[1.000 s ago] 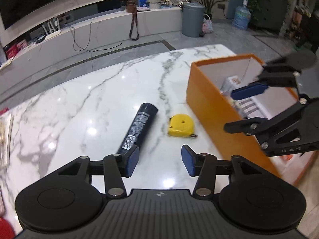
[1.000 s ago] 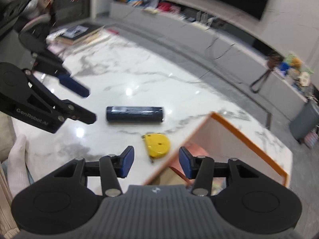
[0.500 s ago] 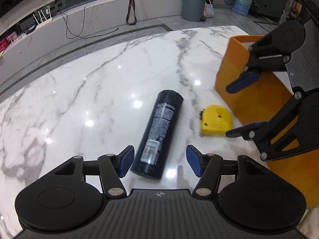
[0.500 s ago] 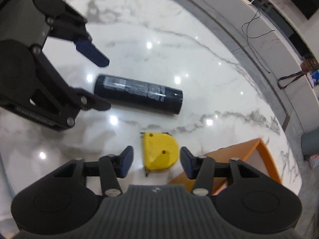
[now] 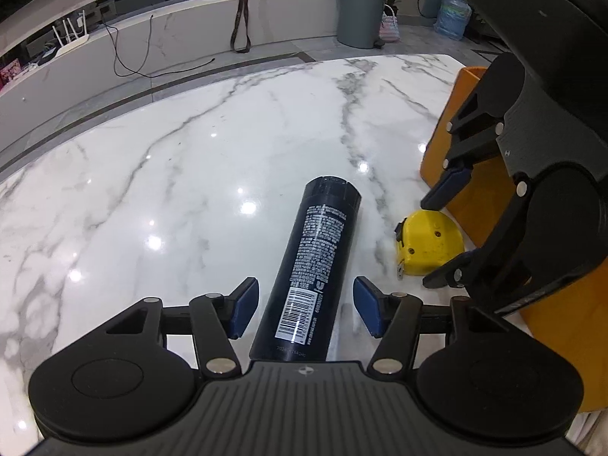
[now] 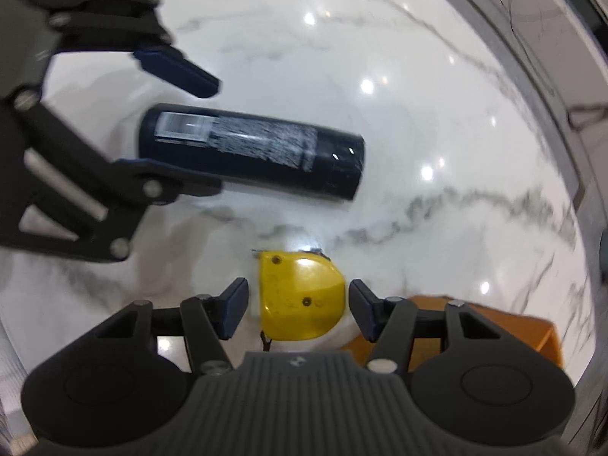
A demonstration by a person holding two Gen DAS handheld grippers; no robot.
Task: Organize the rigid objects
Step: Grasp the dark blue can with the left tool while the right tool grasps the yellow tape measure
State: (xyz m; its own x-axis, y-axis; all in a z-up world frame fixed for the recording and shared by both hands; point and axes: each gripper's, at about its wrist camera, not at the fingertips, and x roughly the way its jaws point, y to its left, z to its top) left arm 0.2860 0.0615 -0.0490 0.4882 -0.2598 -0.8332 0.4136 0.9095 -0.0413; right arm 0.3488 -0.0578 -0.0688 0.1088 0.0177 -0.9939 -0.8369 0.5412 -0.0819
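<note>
- Left gripper point(image 5: 306, 306) straddles the barcode end of a dark blue cylindrical bottle point(image 5: 317, 262) that lies on its side on the white marble table point(image 5: 190, 159); its blue pads point(image 5: 243, 306) stand apart from the bottle on both sides, and the jaws have just been closing a little.
- Right gripper point(image 6: 298, 309) points down over a yellow tape measure point(image 6: 300, 298), one pad to each side with a narrow gap to the case; its jaws too have just been closing slightly, without yet pressing on it.
- Seen from the left wrist, the tape measure point(image 5: 431, 247) lies flat just beside the bottle, near the wall of an orange box point(image 5: 475, 186).
- Bottle and tape measure do not touch.
</note>
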